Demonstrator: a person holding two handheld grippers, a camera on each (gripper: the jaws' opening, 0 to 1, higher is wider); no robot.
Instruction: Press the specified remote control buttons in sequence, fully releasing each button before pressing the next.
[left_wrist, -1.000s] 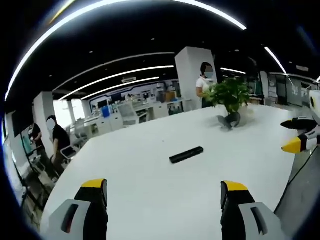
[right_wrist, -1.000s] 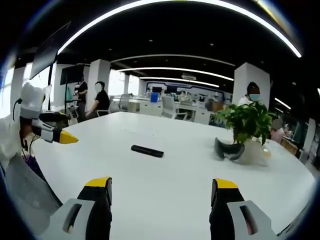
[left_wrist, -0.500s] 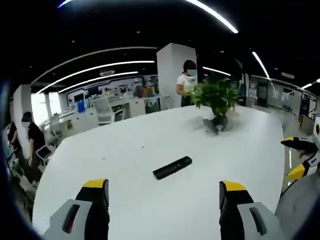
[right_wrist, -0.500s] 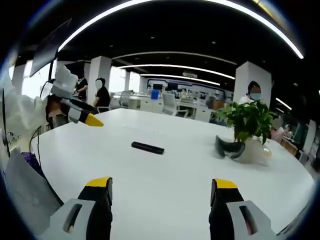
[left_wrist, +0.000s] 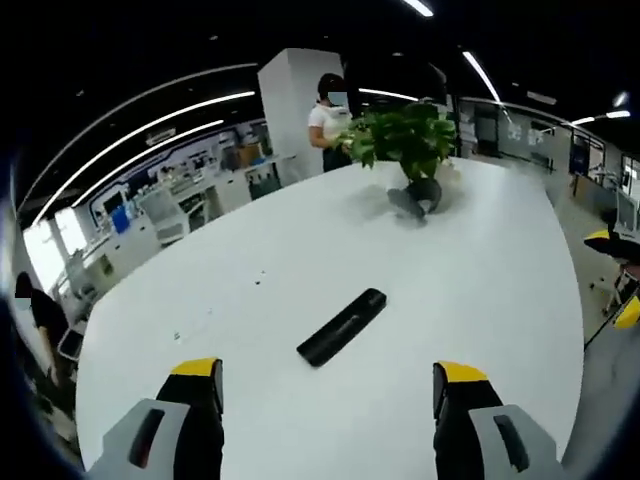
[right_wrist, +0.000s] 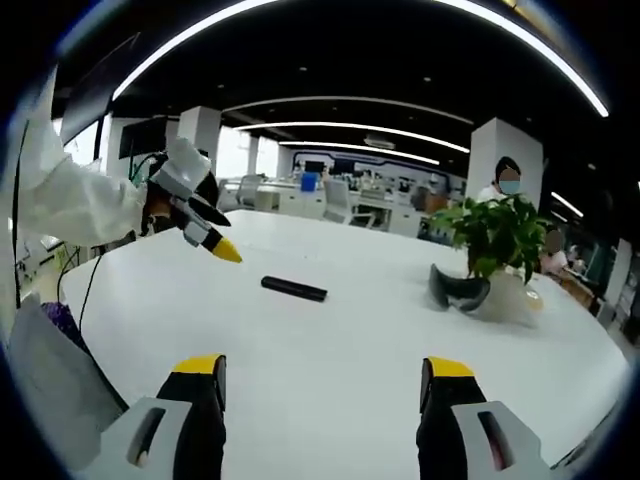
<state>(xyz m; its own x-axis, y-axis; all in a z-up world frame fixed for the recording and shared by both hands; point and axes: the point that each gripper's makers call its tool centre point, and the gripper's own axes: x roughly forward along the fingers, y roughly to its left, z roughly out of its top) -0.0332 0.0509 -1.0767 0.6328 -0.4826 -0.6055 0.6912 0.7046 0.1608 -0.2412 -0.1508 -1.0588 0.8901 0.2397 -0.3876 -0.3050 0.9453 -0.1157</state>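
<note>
Over the white desk, the left gripper hangs with its yellow-tipped jaws spread wide, nothing between them, pointed down at the black remote control, which lies flat near the middle of the desk, just ahead of the jaws. From the right gripper view you can see that same left gripper coming in on a white sleeve, angled downward with its yellow tip just beside the near end of the remote control but not touching it as far as I can tell. The right gripper is released too, jaws well apart, held back from the remote control over bare desk.

Beyond the remote control sits a potted plant with a dark curved object at its base, well apart from the remote.

Compared with a second ago, the left gripper has swung in from the desk's edge toward the remote control, so the remote looks bigger and closer in its view. The remote control itself hasn't shifted, and the right gripper has barely moved.
</note>
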